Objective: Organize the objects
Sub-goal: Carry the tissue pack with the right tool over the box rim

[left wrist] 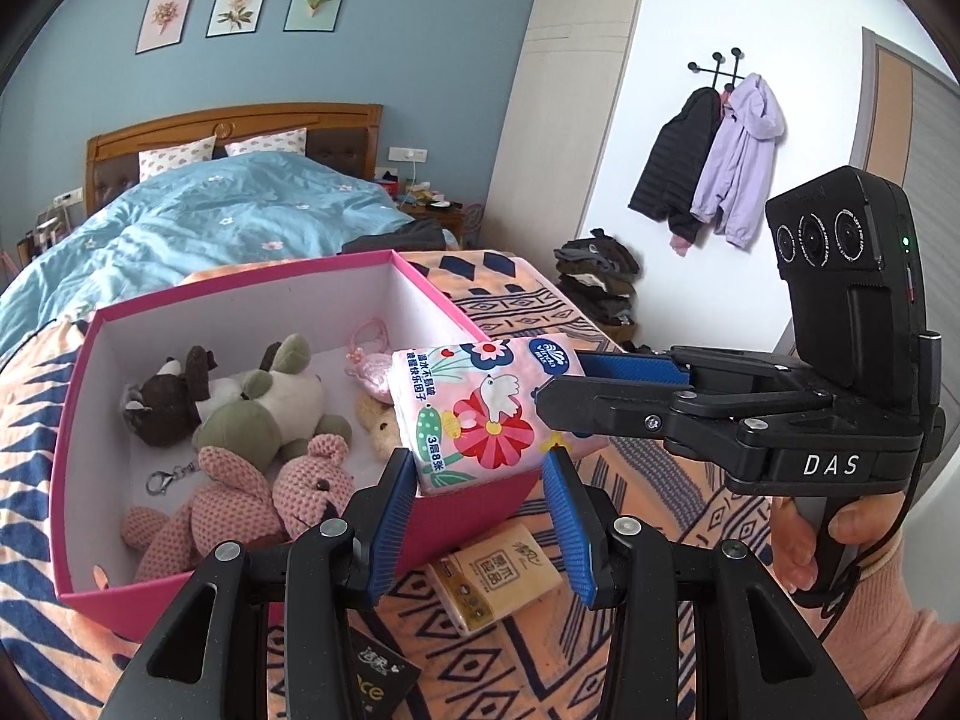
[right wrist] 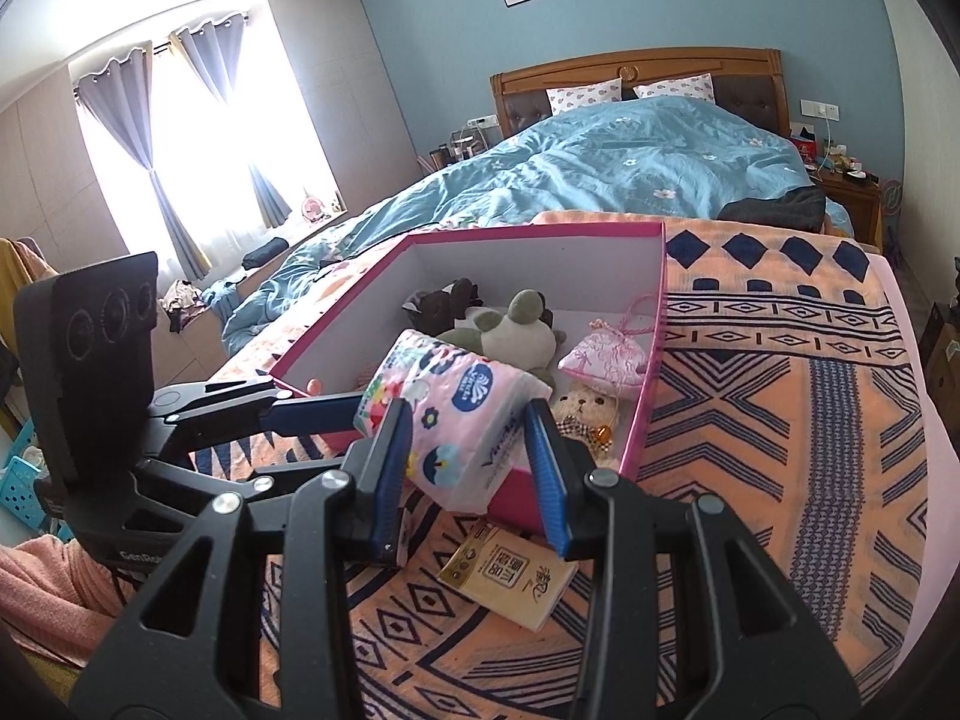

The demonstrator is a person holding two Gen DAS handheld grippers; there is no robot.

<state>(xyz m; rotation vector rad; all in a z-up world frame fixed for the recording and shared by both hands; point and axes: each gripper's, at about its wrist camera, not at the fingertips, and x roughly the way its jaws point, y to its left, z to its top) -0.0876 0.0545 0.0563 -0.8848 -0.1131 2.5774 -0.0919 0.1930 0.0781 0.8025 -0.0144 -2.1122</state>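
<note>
Tissue pack [left wrist: 480, 408]: clamped between both tongs, left gripper [left wrist: 480, 516] and right gripper [right wrist: 474, 468], each clenched on one end; held above near rim of pink box [left wrist: 84, 396], presumably for depositing among plush toys [left wrist: 252, 414]. Brown tissue packet [left wrist: 498, 582]: left on blanket below tongs.

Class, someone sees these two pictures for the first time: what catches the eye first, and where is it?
The pink flowered tissue pack, held in mid-air by both grippers over the near corner of the pink box. Next, the plush toys inside that box, and the tan tissue pack on the patterned blanket below.
</note>
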